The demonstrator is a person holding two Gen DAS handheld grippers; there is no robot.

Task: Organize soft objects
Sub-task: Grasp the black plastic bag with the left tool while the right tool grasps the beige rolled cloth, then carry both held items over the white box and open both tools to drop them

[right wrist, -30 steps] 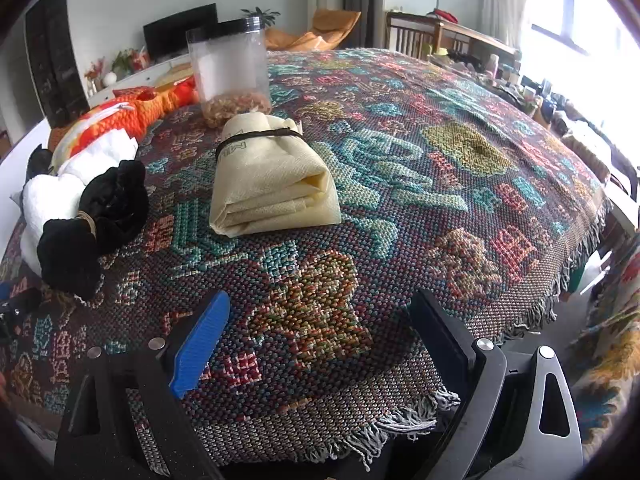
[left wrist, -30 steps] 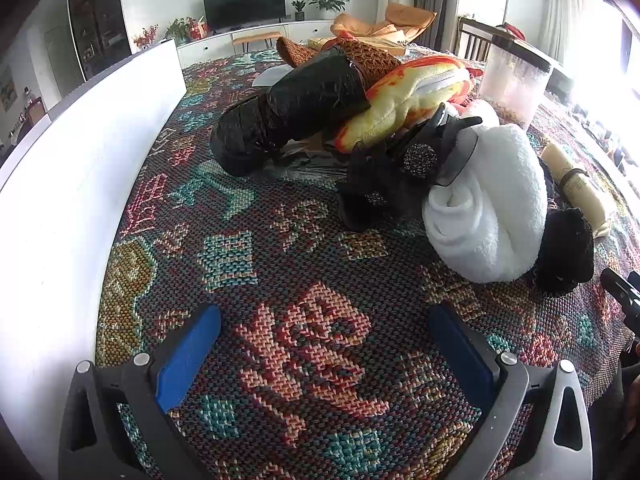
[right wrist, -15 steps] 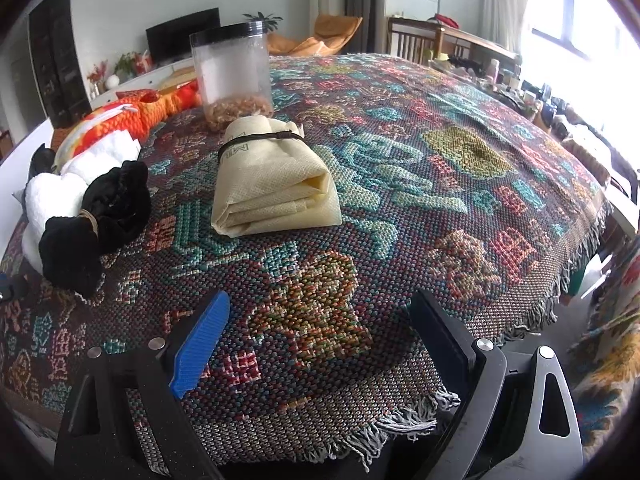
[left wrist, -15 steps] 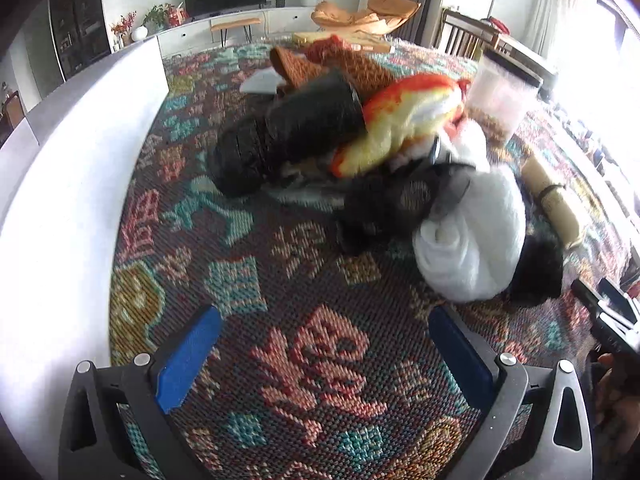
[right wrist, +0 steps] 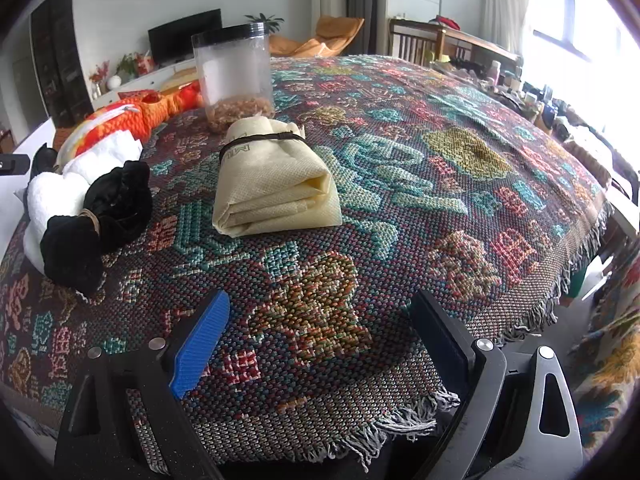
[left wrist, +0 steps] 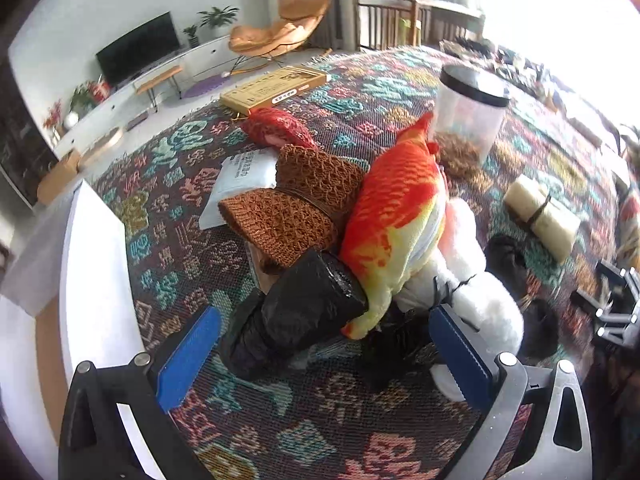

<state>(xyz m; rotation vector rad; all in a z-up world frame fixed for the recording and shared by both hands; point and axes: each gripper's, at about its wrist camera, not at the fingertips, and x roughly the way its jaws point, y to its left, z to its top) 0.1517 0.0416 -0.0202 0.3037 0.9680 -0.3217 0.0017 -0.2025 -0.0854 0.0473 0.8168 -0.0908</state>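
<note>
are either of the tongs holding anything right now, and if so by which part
Nothing is held. The left tongs stand open around the black plastic roll, not closed on it. The right tongs are open over bare tablecloth.

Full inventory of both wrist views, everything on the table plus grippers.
black plastic-wrapped roll: 1, black, front of the pile between the left fingers
fish plush: 1, orange and yellow, leaning on the roll
knit pieces: 2, brown, behind the roll
red mesh pouch: 1, red, further back
white packet: 1, white, under the knit pieces
white fluffy bundle: 1, white, pile's right side
black fabric bundle: 1, black, against the white bundle
folded cream cloth: 1, cream, strapped, table centre
jar: 1, clear, black lid, behind the cloth
flat box: 1, yellow, far edge
tablecloth: 1, multicolour
left gripper: 1, black and blue, open
right gripper: 1, black and blue, open
</note>
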